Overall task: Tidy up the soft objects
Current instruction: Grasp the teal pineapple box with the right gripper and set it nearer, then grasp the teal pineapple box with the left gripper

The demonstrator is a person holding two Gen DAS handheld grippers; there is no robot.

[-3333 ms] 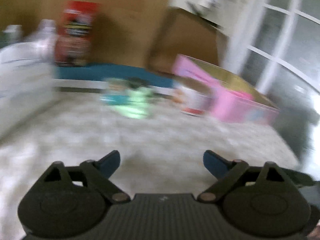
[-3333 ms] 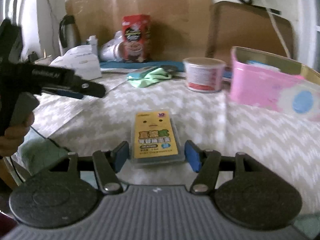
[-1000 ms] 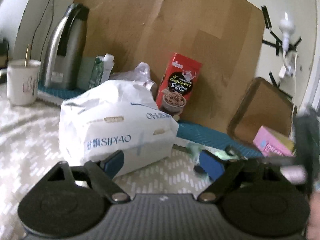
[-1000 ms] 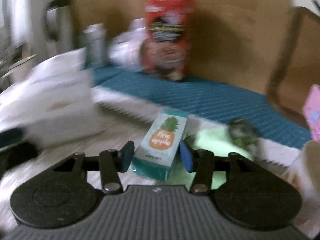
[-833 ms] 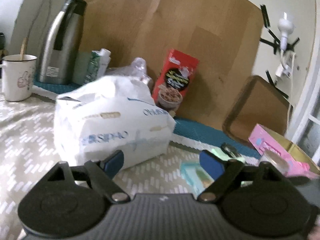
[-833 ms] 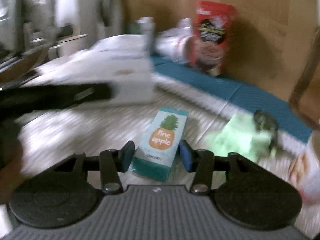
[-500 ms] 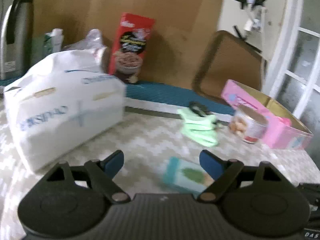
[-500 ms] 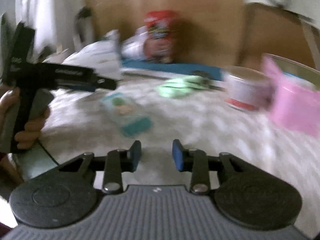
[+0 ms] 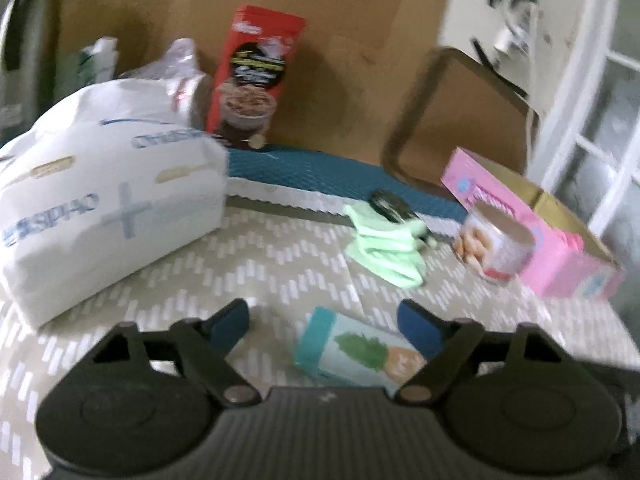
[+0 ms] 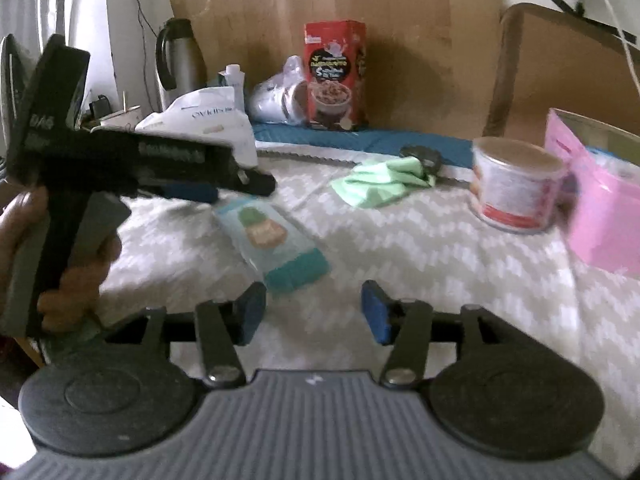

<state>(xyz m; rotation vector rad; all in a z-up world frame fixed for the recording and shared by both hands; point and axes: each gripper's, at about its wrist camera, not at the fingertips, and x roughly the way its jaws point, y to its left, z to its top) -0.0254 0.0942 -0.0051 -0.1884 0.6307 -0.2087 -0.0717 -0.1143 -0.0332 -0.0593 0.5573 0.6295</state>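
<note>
Left tool (image 9: 322, 322) and right tool (image 10: 312, 312) both agape, empty, flat teal pineapple-print tissue pack (image 10: 276, 246) loose on chevron-patterned table (image 10: 440, 256).

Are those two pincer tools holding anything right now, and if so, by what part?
Nothing is held. The right gripper is open over bare cloth, and the left gripper is open, with the pineapple tissue pack lying flat on the table between its fingers, ungripped.

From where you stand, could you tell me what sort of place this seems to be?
Probably a lived-in home, at a table used for food and storage. A red cereal box and a steel thermos jug stand at the back, and a white pack of tissues rests on the chevron-patterned tablecloth.
</note>
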